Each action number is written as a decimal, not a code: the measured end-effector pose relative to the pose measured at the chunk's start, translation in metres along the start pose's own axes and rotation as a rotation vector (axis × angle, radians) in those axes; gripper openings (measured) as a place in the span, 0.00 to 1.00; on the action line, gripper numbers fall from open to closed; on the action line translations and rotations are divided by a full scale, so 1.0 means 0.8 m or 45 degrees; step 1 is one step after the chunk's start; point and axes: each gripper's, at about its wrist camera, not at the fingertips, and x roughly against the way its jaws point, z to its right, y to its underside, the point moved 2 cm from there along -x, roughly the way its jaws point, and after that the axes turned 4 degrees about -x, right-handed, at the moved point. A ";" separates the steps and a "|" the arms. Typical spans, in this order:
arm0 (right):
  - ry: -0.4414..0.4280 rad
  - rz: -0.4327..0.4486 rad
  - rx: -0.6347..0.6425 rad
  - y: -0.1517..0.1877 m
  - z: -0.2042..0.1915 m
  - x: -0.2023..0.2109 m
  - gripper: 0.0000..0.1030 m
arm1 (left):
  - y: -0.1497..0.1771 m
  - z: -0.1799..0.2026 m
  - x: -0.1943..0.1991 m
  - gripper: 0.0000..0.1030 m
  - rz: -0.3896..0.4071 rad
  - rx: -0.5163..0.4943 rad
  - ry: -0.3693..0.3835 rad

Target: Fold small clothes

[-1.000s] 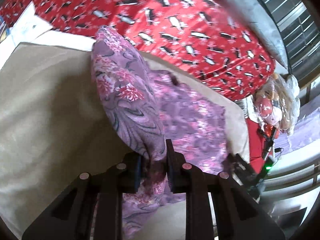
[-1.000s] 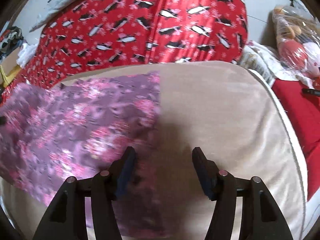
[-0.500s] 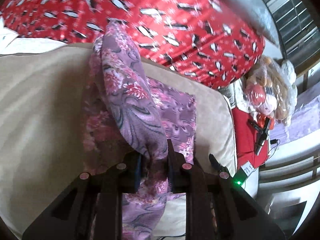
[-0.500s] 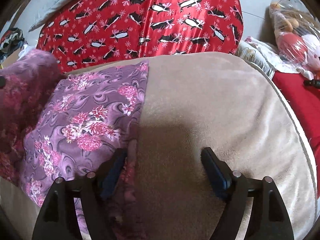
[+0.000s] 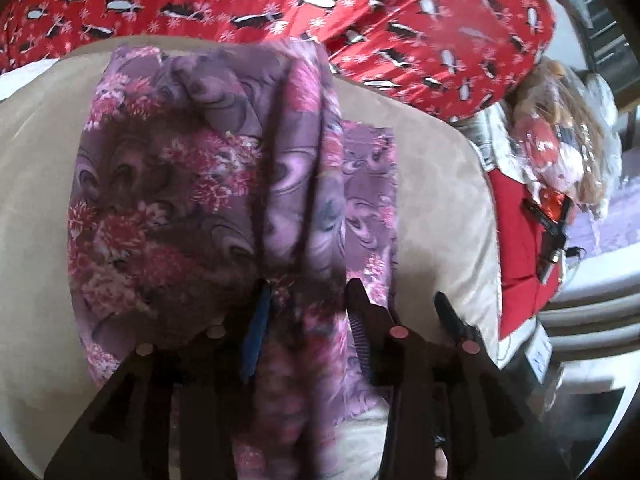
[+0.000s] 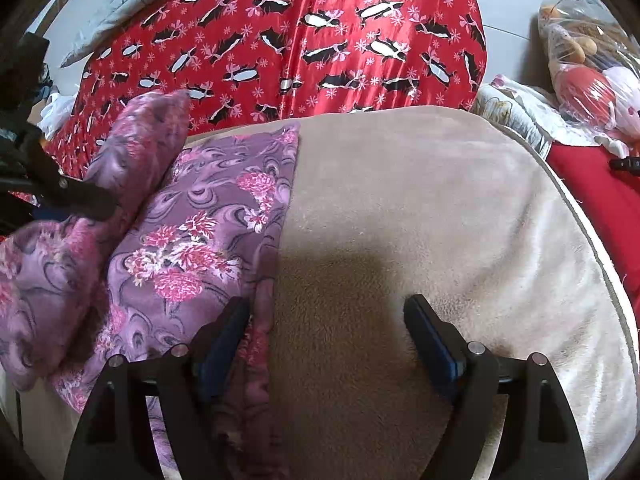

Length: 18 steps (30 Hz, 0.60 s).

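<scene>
A purple cloth with pink flowers (image 5: 180, 200) lies partly folded on a beige blanket (image 5: 32, 200). My left gripper (image 5: 306, 300) points down at it and its jaws are opening. A raised fold of the cloth still hangs between its fingers, and the pads no longer pinch it. In the right wrist view the cloth (image 6: 200, 240) lies flat at the left with that raised fold beside it. My right gripper (image 6: 326, 312) stands wide open low over the blanket (image 6: 440, 220). The cloth's right edge runs just inside its left finger (image 6: 224, 340).
A red penguin-print cover (image 6: 320, 40) bulges behind the blanket. A bagged plush toy (image 6: 588, 76) and a black remote (image 6: 624, 164) on a red surface lie to the right. Bare blanket stretches right of the cloth.
My left gripper carried the pinched fold across over the flat part of the cloth, sank, and its jaws have parted. My right gripper let go of the cloth's edge and widened.
</scene>
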 end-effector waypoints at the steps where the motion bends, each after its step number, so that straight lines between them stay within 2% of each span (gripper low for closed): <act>1: -0.001 0.000 0.000 0.000 0.000 0.000 0.80 | 0.000 -0.002 0.006 0.36 0.002 0.004 0.021; 4: 0.005 -0.001 0.005 0.000 -0.001 0.000 0.81 | 0.000 -0.015 0.029 0.37 0.034 0.019 0.037; 9: 0.003 -0.019 0.000 -0.002 -0.001 0.001 0.80 | 0.019 -0.079 0.065 0.37 0.116 0.101 -0.048; 11: -0.009 -0.060 -0.007 -0.009 0.000 0.005 0.79 | 0.032 -0.117 0.075 0.37 0.137 0.141 -0.115; 13: -0.030 -0.074 -0.087 -0.021 0.007 0.013 0.78 | 0.039 -0.138 0.075 0.37 0.139 0.157 -0.149; 16: -0.187 0.000 -0.344 -0.053 0.018 0.034 0.81 | 0.044 -0.161 0.068 0.37 0.127 0.218 -0.068; 18: -0.312 -0.007 -0.420 -0.070 0.009 0.034 0.82 | 0.046 -0.165 0.058 0.37 0.111 0.235 0.005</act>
